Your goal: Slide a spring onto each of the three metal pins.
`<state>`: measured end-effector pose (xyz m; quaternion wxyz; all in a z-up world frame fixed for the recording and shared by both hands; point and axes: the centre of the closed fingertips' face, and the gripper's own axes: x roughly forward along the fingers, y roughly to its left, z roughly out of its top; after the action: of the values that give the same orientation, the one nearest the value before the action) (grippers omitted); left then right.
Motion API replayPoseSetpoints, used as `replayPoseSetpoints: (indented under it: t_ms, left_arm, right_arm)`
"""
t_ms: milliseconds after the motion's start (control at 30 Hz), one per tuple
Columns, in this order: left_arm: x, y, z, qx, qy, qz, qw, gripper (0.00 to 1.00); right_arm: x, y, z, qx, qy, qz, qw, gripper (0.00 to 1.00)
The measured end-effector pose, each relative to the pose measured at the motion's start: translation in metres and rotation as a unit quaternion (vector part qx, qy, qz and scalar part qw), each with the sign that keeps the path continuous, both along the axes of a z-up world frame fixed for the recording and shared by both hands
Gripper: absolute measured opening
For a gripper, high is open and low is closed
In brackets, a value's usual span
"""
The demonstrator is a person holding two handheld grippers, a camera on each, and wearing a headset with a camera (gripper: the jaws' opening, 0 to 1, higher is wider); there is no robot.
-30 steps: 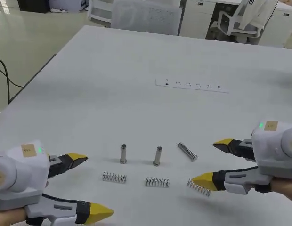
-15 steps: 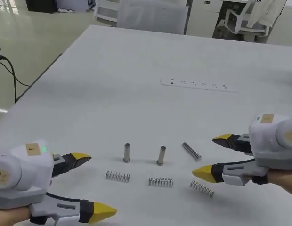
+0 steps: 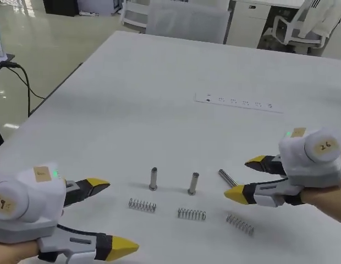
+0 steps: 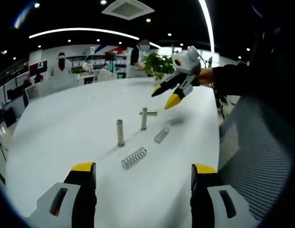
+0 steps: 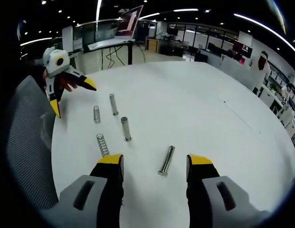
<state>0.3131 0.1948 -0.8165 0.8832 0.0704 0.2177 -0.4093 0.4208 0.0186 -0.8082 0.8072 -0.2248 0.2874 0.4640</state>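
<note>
Two metal pins (image 3: 153, 179) (image 3: 193, 183) stand upright on the white table (image 3: 159, 110). A third pin (image 3: 227, 177) lies flat to their right. Before each pin lies a spring (image 3: 142, 205) (image 3: 191, 214) (image 3: 240, 224). My right gripper (image 3: 245, 177) is open, its jaws standing either side of the lying pin (image 5: 166, 159) just above the table, not touching it. My left gripper (image 3: 113, 215) hangs open and empty at the near left, short of the left spring (image 4: 134, 157). The upright pins (image 4: 120, 133) (image 4: 144, 118) stand ahead of it.
A white power strip (image 3: 238, 102) lies farther back on the table. The table's left edge (image 3: 55, 88) drops to the floor, where a cable runs. Office chairs (image 3: 181, 19) stand beyond the far edge. In the left gripper view, people stand in the background.
My right gripper has moved off the right spring and back toward the lying pin, which now sits between its jaws. The left gripper has barely moved. The head camera has shifted.
</note>
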Motion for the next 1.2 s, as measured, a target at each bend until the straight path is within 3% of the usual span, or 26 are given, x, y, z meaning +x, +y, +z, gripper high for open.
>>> replayPoseSetpoints:
  t_ms: [100,267,533,767,833,967,1200]
  left_arm:
    - [-0.001,0.000,0.002,-0.002,-0.002,0.002,1.0000,0.78]
    - [-0.002,0.001,0.002,-0.004,-0.003,0.003,1.0000,0.78]
    - [-0.002,0.001,0.003,-0.010,-0.006,0.003,0.9999,0.76]
    - [-0.003,0.004,0.002,-0.011,-0.004,0.002,0.9999,0.75]
    - [-0.003,0.005,0.001,-0.011,-0.003,0.002,0.9999,0.74]
    - [-0.003,0.006,0.001,-0.011,-0.002,0.000,0.9999,0.74]
    - [-0.001,0.006,0.002,-0.013,-0.003,-0.007,0.9999,0.72]
  right_arm:
    - [0.006,0.003,-0.001,-0.003,0.005,-0.004,1.0000,0.49]
    - [0.014,0.005,-0.010,-0.033,0.014,-0.004,0.9994,0.40]
    - [0.026,0.009,-0.022,-0.068,0.044,-0.025,0.9964,0.30]
    - [0.034,0.011,-0.036,-0.088,0.077,-0.057,0.9915,0.18]
    - [0.038,0.012,-0.038,-0.090,0.077,-0.064,0.9910,0.16]
    - [0.039,0.010,-0.046,-0.092,0.108,-0.090,0.9858,0.14]
    - [0.041,0.008,-0.052,-0.103,0.115,-0.108,0.9821,0.12]
